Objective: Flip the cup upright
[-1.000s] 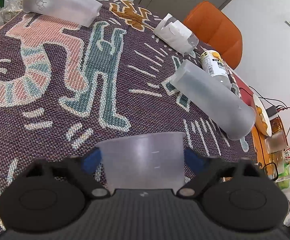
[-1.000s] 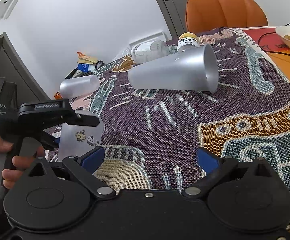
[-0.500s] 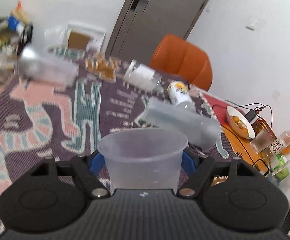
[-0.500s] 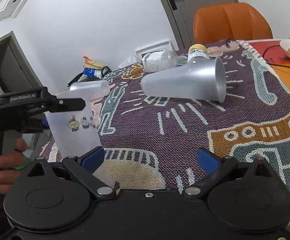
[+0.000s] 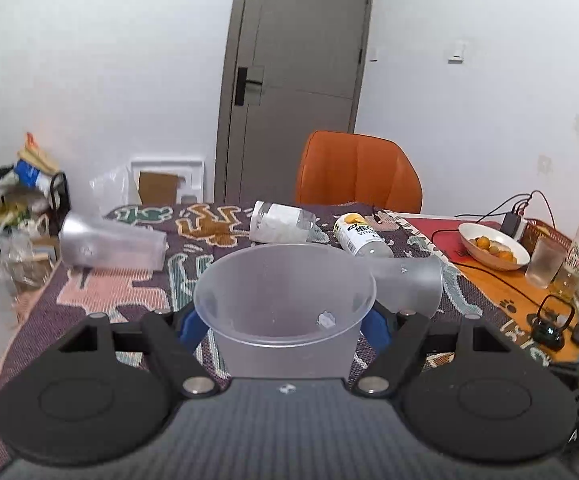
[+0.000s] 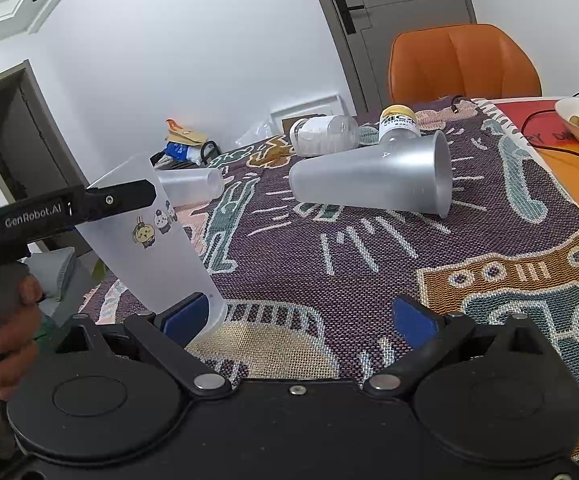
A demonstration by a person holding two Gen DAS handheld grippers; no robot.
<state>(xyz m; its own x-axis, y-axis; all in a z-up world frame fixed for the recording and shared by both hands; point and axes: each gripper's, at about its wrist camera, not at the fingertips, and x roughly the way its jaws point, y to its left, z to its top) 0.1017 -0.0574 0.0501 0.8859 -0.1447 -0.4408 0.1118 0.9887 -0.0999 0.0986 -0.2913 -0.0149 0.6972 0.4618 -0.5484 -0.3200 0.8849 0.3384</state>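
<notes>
My left gripper (image 5: 283, 326) is shut on a frosted translucent cup (image 5: 285, 308), mouth up, tilted a little. In the right wrist view the same cup (image 6: 149, 248) with cartoon stickers stands held near the patterned table's near left edge, base close to the cloth; I cannot tell if it touches. My right gripper (image 6: 301, 316) is open and empty, low over the cloth beside the cup. Two more frosted cups lie on their sides: one mid-table (image 6: 373, 178) (image 5: 409, 284), one far left (image 5: 109, 244) (image 6: 193, 184).
A clear jar (image 5: 281, 222) and a yellow-capped bottle (image 5: 359, 234) lie on the woven cloth (image 6: 369, 264). A bowl of oranges (image 5: 493, 246), a glass (image 5: 543, 262), bottles and cables sit at the right. An orange chair (image 5: 357, 172) stands behind the table.
My left gripper has swung the held cup from lying on its side up to mouth-up, so its view rose from the cloth to the room. My right gripper stayed open and nearly still.
</notes>
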